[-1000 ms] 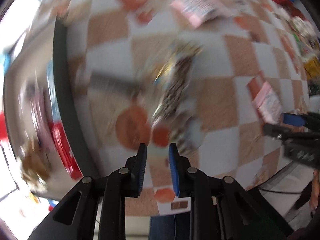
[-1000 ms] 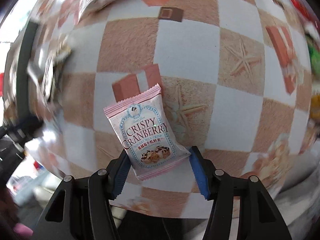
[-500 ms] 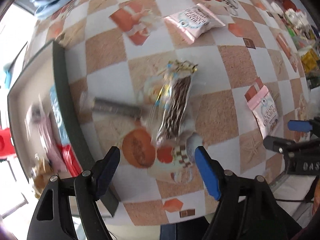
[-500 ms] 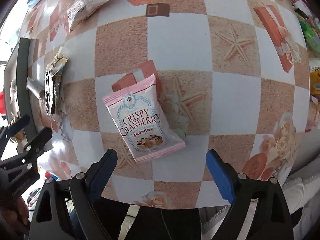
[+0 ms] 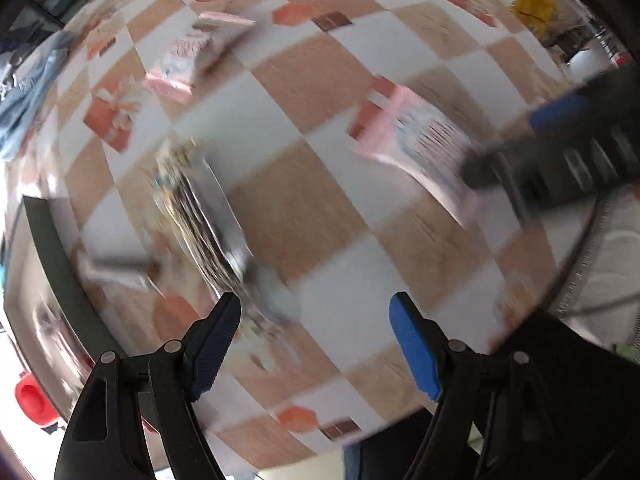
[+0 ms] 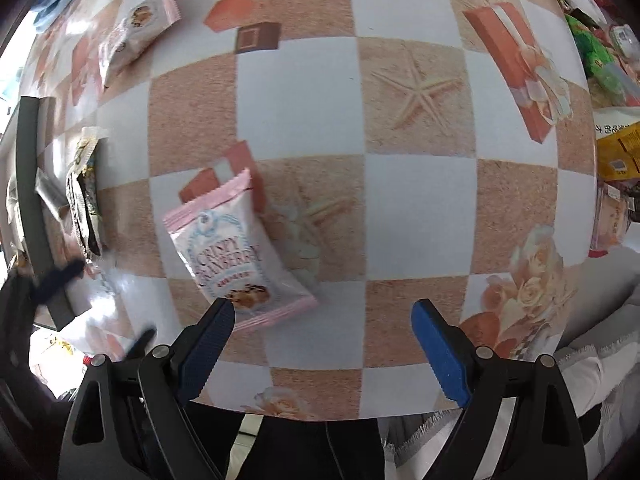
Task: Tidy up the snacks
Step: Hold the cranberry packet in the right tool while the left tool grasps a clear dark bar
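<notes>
Both sets of jaws stand apart and empty; the right gripper (image 6: 322, 354) hangs just right of the pink cranberry packet (image 6: 236, 256), which lies flat on the worktop (image 6: 416, 208); the left gripper (image 5: 316, 346) hovers beside the dark striped packet (image 5: 208, 220). Risk, as I judge it: closing off-centre would nudge either slippery packet aside; the grey tray (image 5: 60, 276) at far left is a long carry.

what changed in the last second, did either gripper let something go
Both did. The right gripper has just been opening: its jaws bracketed the pink cranberry packet, which now lies free just ahead of the left fingertip. The left gripper also opened and slid off the dark striped snack. Second pink packet and checkered tablecloth unchanged.
</notes>
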Demonstrator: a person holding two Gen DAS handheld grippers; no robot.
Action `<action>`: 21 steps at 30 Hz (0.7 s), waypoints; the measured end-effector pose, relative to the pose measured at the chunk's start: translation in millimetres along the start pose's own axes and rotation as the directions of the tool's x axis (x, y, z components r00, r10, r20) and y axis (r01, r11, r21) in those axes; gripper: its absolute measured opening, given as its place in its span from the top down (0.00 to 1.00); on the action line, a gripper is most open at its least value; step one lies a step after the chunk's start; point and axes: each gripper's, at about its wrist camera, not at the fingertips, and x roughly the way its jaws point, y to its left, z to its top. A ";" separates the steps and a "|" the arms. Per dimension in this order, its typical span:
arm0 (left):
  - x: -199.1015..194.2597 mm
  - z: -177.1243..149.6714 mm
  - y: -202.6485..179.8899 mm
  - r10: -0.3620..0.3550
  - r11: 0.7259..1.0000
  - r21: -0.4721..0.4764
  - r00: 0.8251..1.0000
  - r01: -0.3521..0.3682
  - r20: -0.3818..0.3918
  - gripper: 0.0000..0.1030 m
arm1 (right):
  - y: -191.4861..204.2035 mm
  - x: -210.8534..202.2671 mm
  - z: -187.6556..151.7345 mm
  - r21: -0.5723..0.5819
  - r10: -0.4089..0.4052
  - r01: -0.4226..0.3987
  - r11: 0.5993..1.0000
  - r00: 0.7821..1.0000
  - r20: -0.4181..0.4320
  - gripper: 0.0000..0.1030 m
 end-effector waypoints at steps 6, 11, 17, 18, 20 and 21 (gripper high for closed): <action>-9.1 -14.2 63.4 -0.027 0.948 -0.315 0.999 0.033 0.023 0.22 | -7.4 0.3 4.2 0.018 0.010 -0.010 1.000 1.000 0.003 0.12; 1.1 -20.0 152.6 -0.106 0.791 -0.603 0.994 0.102 0.029 0.22 | -5.6 -5.2 13.2 0.001 0.013 -0.013 1.000 1.000 0.006 0.12; 24.0 -16.5 209.0 -0.167 0.599 -0.793 0.986 0.114 0.016 0.22 | -1.4 -12.9 19.9 -0.001 0.019 -0.019 1.000 1.000 0.017 0.12; 29.5 -15.0 215.8 -0.189 0.567 -0.814 0.982 0.122 0.016 0.22 | -0.2 -13.9 21.4 -0.003 0.018 -0.018 1.000 1.000 0.017 0.12; 38.3 -7.4 232.1 -0.202 0.533 -0.837 0.979 0.122 0.014 0.20 | 3.9 -16.1 25.1 -0.016 0.016 -0.016 1.000 1.000 0.020 0.12; 39.7 1.2 234.8 -0.185 0.535 -0.837 0.983 0.111 0.012 0.20 | 7.9 -17.4 26.0 -0.022 0.014 -0.013 1.000 1.000 0.020 0.12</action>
